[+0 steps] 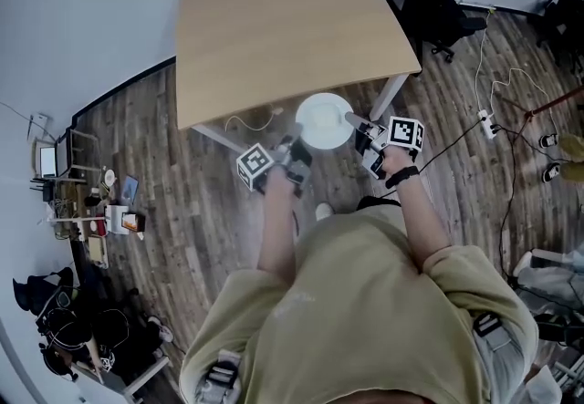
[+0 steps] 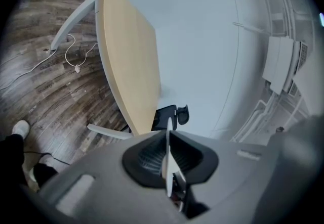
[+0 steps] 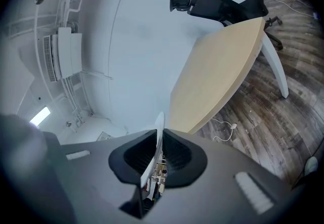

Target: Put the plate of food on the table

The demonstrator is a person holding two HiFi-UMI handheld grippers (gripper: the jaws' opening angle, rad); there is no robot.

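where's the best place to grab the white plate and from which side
By its thin rim, from two opposite sides, jaws closing over the edge. The plate is wide, flat and shallow, so only the rim fits between jaws, and a grip on each side should keep it level. That is how it is held now: left gripper and right gripper are each shut on the rim.
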